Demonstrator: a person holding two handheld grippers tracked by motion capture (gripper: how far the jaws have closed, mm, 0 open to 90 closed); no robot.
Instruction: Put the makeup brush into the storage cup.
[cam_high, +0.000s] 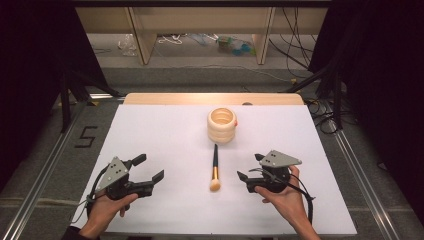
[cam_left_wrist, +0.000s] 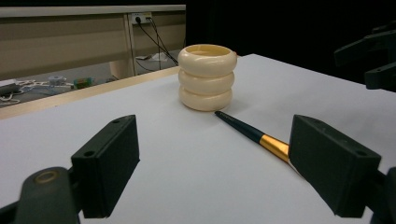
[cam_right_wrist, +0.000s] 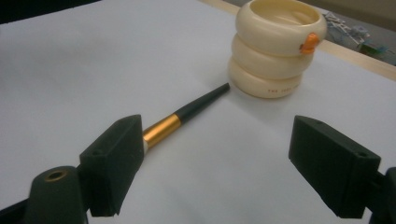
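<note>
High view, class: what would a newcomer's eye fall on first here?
A cream ringed cup stands upright at the middle of the white table. Just in front of it lies a makeup brush, bristles toward the person. An open left gripper and right gripper flank it.

The brush (cam_high: 215, 167) has a black handle, a gold band and a pale tan head. The ringed holder (cam_high: 222, 125) is cream, with a small orange spot on its rim and faint dark lettering low on its side. The table (cam_high: 165, 145) is white with a light wood far edge. Both grippers, left gripper (cam_high: 148, 168) and right gripper (cam_high: 248, 166), are black with grey top plates.
</note>
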